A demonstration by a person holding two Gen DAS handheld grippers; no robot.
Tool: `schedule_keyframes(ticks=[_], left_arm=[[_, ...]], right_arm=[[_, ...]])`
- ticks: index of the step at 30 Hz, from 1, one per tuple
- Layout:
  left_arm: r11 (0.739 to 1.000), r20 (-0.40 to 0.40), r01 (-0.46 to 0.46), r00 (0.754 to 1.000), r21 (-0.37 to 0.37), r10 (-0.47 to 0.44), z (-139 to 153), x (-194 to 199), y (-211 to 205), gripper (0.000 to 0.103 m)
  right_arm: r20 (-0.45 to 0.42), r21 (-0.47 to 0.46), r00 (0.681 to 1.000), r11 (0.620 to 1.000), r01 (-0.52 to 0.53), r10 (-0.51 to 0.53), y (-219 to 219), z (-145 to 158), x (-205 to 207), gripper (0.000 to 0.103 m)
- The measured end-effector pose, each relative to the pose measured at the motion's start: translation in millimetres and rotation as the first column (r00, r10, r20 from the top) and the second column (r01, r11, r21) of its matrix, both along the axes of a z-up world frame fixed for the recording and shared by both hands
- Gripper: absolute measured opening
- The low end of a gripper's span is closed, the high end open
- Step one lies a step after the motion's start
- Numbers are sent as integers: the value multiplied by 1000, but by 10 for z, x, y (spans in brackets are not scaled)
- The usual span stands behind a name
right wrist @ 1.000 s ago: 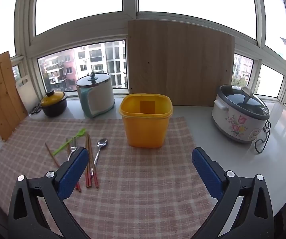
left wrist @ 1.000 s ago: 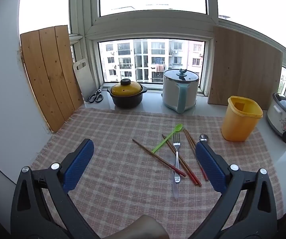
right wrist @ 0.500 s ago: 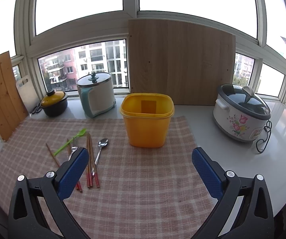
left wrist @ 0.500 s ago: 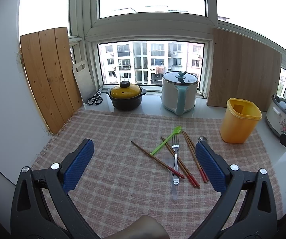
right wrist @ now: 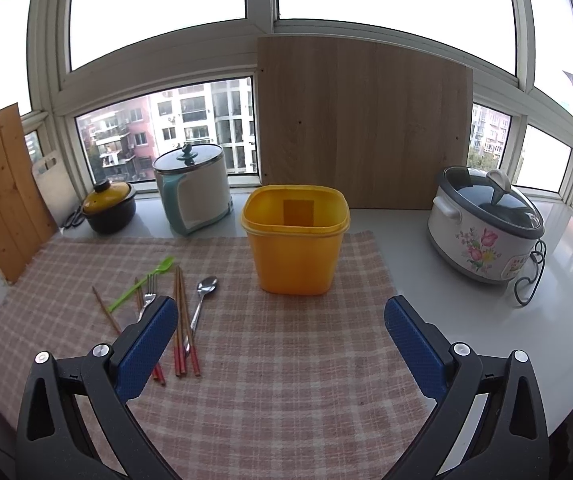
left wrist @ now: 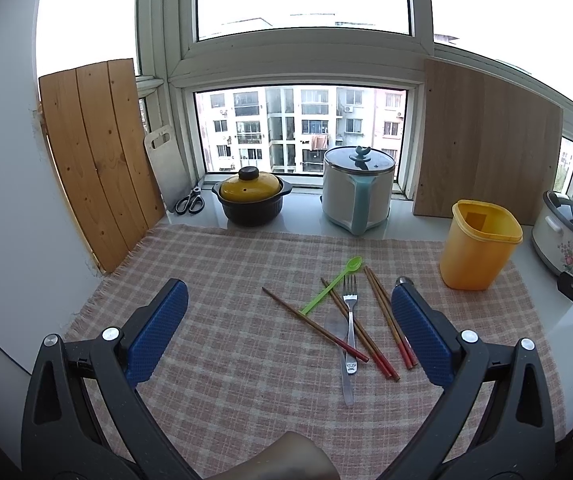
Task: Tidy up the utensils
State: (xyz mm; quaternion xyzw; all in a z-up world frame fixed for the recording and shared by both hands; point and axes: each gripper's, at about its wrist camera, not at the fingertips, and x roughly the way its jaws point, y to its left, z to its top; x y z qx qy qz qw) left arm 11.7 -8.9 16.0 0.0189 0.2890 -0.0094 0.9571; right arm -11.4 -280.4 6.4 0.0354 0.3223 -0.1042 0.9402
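Here we hold both tongs spread wide and empty above the near edge of the surface [right wrist: 414,248], over a checked cloth [right wrist: 286,360]. The left tongs [left wrist: 288,332] hover before the loose utensils; the right tongs [right wrist: 280,334] face the yellow bin [right wrist: 295,248].

The yellow bin stands upright on the cloth's far right corner, and as far as we can see into it, nothing lies inside. The utensils lie in a loose heap on the cloth to the left of the bin, apart from it: a green spoon [left wrist: 336,282], a fork [left wrist: 350,320], several chopsticks [left wrist: 386,316] crossing one another, and a metal spoon [right wrist: 202,300] nearest the bin.

Along the far edge stand a black pot with a yellow lid [left wrist: 251,200], lid on, and a white cooker [left wrist: 358,190], also lidded. A flowered cooker [right wrist: 486,224] sits lidded toward the right edge; we cannot tell their contents.
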Motion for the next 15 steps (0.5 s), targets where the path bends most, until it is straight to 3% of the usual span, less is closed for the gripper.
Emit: schedule_keyframes(ticks=[15], left_arm=[[1000, 7, 8, 1000, -5, -8, -16, 1, -36, 103]], right_arm=[[-9, 4, 1000, 1000, 0, 0, -1, -13, 23, 102]])
